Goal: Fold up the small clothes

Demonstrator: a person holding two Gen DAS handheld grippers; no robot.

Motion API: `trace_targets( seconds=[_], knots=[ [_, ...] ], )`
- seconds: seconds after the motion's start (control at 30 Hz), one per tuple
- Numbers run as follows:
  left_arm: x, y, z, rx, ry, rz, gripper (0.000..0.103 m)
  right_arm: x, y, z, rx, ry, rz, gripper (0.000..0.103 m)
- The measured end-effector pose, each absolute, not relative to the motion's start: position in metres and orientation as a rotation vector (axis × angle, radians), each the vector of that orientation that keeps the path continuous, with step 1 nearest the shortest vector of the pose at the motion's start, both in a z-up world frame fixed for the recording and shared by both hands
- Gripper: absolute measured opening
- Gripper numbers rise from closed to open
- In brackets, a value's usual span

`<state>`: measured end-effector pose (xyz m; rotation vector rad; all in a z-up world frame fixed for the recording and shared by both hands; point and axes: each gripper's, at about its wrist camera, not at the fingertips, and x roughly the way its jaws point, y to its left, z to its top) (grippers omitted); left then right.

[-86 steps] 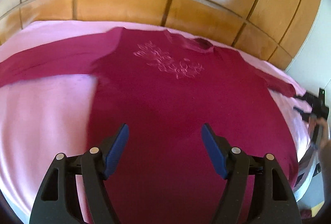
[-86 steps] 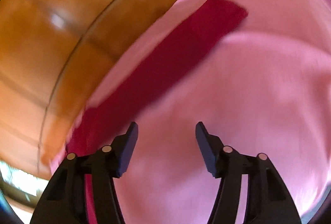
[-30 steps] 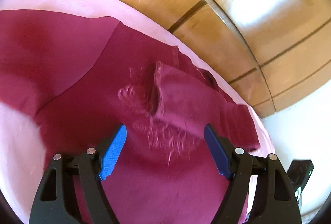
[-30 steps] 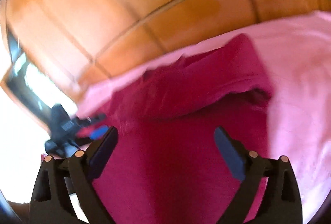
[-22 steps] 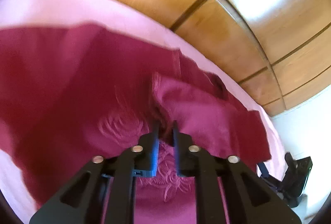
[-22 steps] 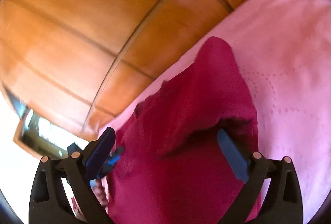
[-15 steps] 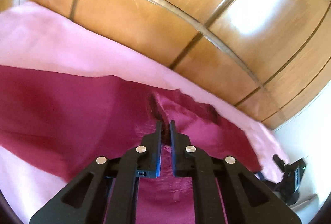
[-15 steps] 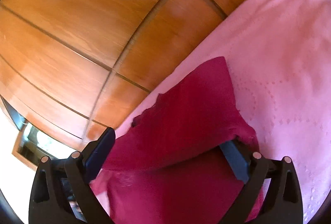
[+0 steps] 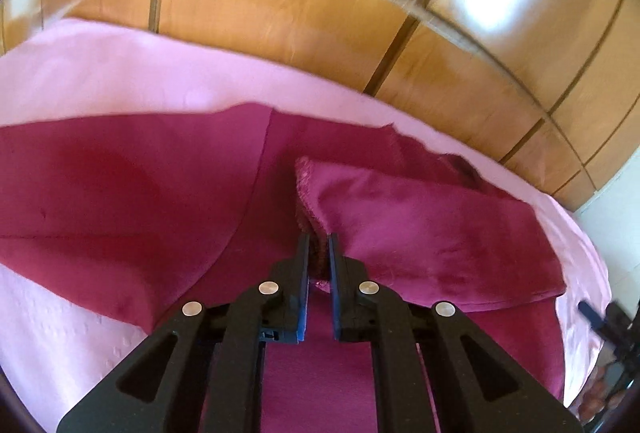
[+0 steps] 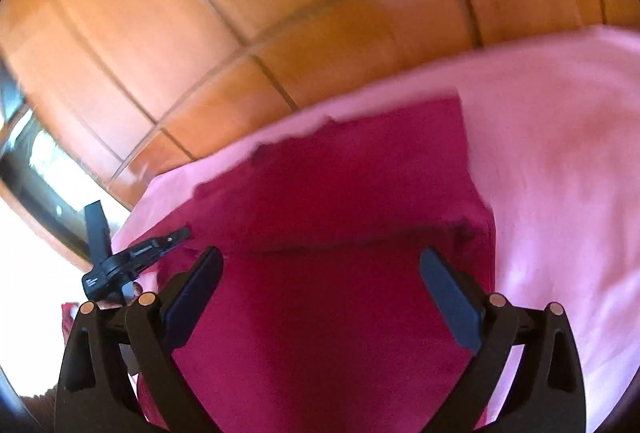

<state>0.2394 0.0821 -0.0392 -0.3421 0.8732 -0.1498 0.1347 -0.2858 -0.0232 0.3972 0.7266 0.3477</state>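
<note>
A dark red long-sleeved top (image 9: 132, 193) lies spread on a pink bedsheet (image 9: 120, 73). Its right sleeve (image 9: 420, 225) is folded across the chest. My left gripper (image 9: 318, 241) is shut on the cuff end of that folded sleeve, near the middle of the top. The left sleeve (image 9: 60, 169) still stretches out flat to the left. In the right wrist view my right gripper (image 10: 320, 261) is open and empty above the body of the top (image 10: 340, 293), just below the folded sleeve (image 10: 360, 173).
A glossy wooden headboard (image 9: 320, 13) runs along the far edge of the bed. The left gripper (image 10: 132, 253) shows at the left of the right wrist view. The bed's right edge (image 9: 588, 273) drops off beside a pale wall. A window (image 10: 36, 161) is at far left.
My left gripper was open, then closed on the folded sleeve's cuff and holds it. My right gripper stays open and has swung back over the top's body.
</note>
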Motion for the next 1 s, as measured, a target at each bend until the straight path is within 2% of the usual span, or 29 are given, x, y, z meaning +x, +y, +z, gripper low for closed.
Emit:
trace_targets(
  seconds=[0.13,0.3,0.57,0.63,0.8,0.83,0.9,1.0],
  knots=[
    [0.236,0.075,-0.035,-0.289,0.853,-0.144,0.006,0.178,-0.264,-0.026,0.303,0.723,0.249,0.099],
    [0.248,0.072,-0.059,-0.231,0.934,-0.078,0.007,0.228,-0.245,-0.09,0.104,0.878,0.04,0.098],
    [0.234,0.089,-0.06,-0.332,0.904,-0.102,0.01,0.221,-0.228,-0.096,-0.006,0.843,-0.013,0.1],
    [0.218,0.104,-0.053,-0.4,0.893,-0.099,0.022,0.219,-0.226,-0.097,-0.011,0.842,-0.016,0.101],
    [0.177,0.152,-0.04,-0.567,0.823,-0.085,0.024,0.219,-0.225,-0.095,-0.009,0.845,-0.017,0.101],
    [0.167,0.167,-0.04,-0.593,0.81,-0.061,0.04,0.22,-0.225,-0.095,-0.011,0.846,-0.018,0.101],
    [0.15,0.196,-0.041,-0.64,0.786,0.036,0.06,0.221,-0.225,-0.095,-0.011,0.846,-0.019,0.101],
    [0.121,0.251,-0.043,-0.74,0.744,0.16,0.06,0.223,-0.222,-0.095,-0.02,0.843,-0.025,0.101]
  ],
)
